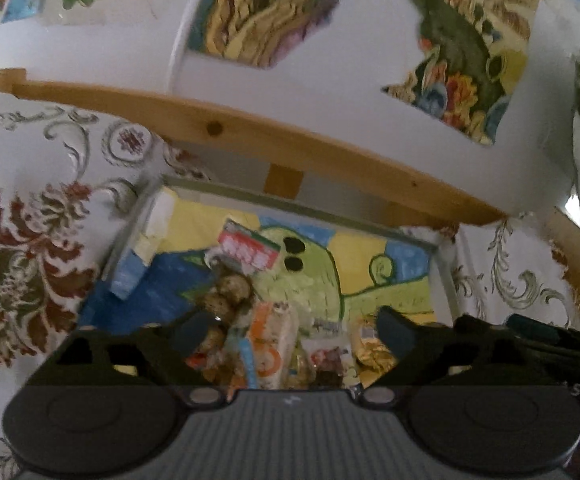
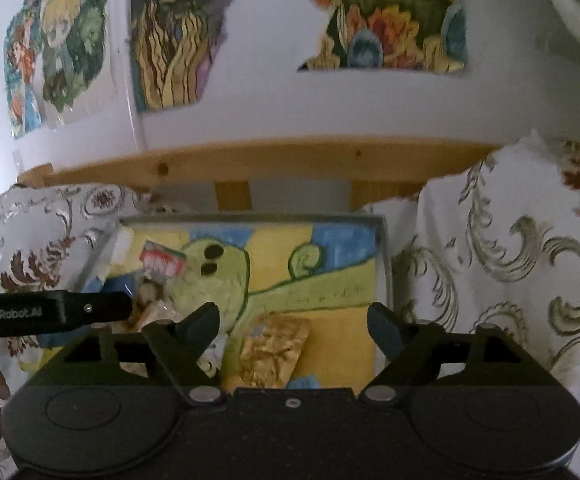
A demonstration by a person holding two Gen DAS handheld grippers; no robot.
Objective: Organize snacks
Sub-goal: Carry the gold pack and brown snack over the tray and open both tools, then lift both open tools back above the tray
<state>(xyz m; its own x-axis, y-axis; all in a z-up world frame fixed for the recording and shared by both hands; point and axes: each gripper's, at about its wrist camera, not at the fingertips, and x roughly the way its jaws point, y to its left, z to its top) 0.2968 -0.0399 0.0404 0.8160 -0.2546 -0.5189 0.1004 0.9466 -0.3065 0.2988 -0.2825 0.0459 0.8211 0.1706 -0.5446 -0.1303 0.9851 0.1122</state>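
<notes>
A shallow tray (image 1: 290,200) with a painted green cartoon figure on its floor holds several snack packets. In the left wrist view my left gripper (image 1: 294,328) stands open over a pile of them: a red-and-green packet (image 1: 248,250), a bag of brown round snacks (image 1: 228,292) and an orange-and-white packet (image 1: 270,344). Nothing is pressed between its fingers. In the right wrist view my right gripper (image 2: 294,318) is open too. A gold foil packet (image 2: 276,354) lies flat on the tray (image 2: 250,220) between its fingers, touched by neither pad.
White cloth with red and grey floral print (image 1: 30,240) rises around the tray on both sides (image 2: 510,280). A wooden rail (image 1: 250,136) runs behind it, below a white wall with colourful pictures. A black bar marked GenRobot.AI (image 2: 50,314) reaches in from the left.
</notes>
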